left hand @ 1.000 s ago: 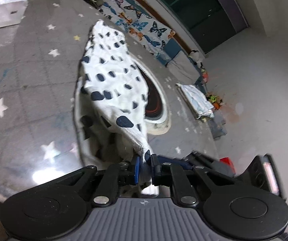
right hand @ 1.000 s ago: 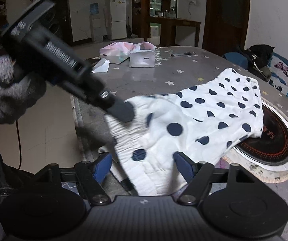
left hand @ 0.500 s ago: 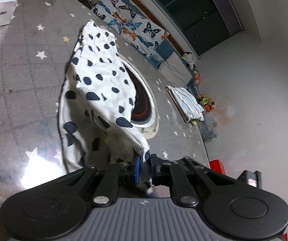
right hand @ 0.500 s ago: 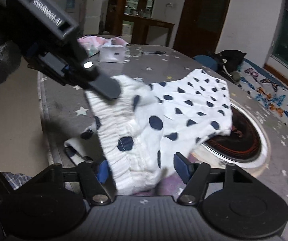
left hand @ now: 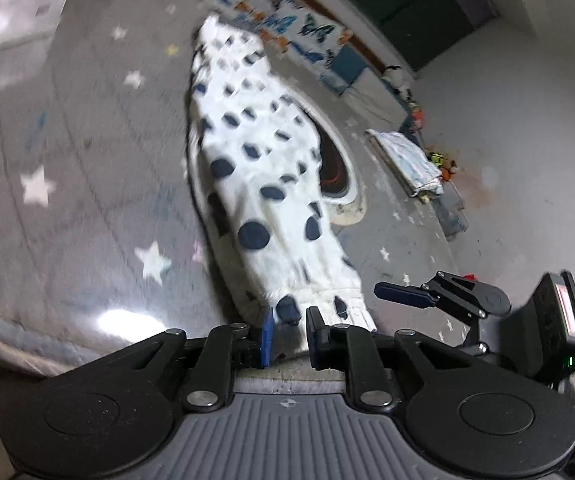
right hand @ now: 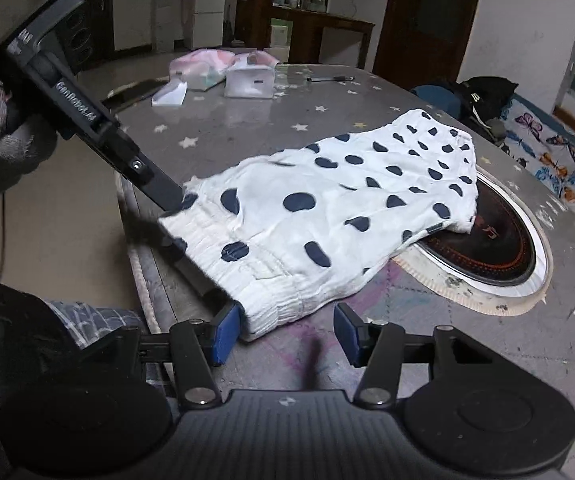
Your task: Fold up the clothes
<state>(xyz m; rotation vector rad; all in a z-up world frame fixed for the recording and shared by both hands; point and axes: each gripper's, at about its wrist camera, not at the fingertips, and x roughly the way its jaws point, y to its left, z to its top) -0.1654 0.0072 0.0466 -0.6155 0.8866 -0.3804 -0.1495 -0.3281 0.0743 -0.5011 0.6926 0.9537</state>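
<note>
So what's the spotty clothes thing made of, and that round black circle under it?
The spotted garment looks like soft, thin woven cloth, maybe cotton: it wrinkles easily and has a ribbed, stretchy-looking band at the near edge. The round black circle looks like smooth, glossy glass or ceramic, since light shines off it.

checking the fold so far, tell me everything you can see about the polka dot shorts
The polka dot shorts look like thin white cotton with navy dots and a ribbed elastic waistband. They lie spread fairly flat on the grey star-print table, waistband at the near edge, far hem overlapping the round built-in cooktop. The left gripper is closed on one waistband corner. The right gripper is open, one finger at the other corner.
</note>
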